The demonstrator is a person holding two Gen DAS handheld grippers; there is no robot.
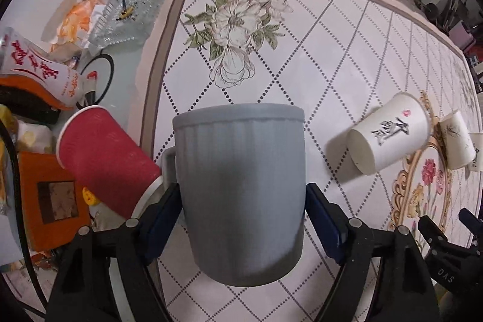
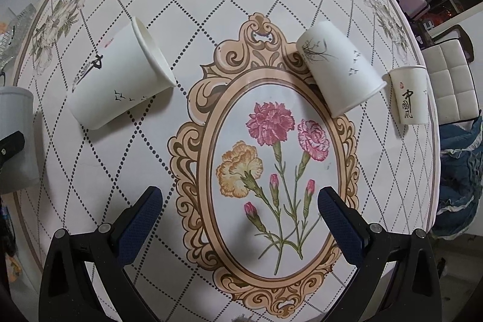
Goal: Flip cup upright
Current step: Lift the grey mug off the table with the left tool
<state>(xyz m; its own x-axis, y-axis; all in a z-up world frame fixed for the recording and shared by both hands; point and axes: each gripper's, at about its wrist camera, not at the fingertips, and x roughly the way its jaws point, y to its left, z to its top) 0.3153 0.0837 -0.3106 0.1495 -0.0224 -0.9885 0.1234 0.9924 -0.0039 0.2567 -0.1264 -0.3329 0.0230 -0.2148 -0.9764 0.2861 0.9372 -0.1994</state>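
In the left wrist view, the patterned tablecloth (image 1: 317, 56) is seen to end at a beige border running from the upper centre down the left of the frame, and beyond that edge clutter is crowded: a glass dish (image 1: 129, 14) at the upper left and a red paper cup (image 1: 105, 156) lying tilted at the middle left, just beside the border. Open cloth is left across the upper centre and upper right. The grey ribbed mug (image 1: 241, 195) is held at the frame's centre by the left gripper (image 1: 243, 222), whose blue pads are pressed against both of its sides; the mug's handle is turned to the left, and it cannot be told which end faces away. A white paper cup (image 1: 389, 132) is laid on its side at the middle right, well apart from the mug. In the right wrist view, the tablecloth's curved edge is seen along the top and right, with a white chair (image 2: 452, 80) beyond it at the right. The right gripper (image 2: 240, 219) is held spread wide with nothing between its fingers, above the printed flower oval, where the cloth is bare. One white cup is laid on its side at the upper left, another tipped cup (image 2: 341, 71) at the upper right, and a small upright cup (image 2: 410, 95) just beside that. The grey mug is glimpsed at the left edge.
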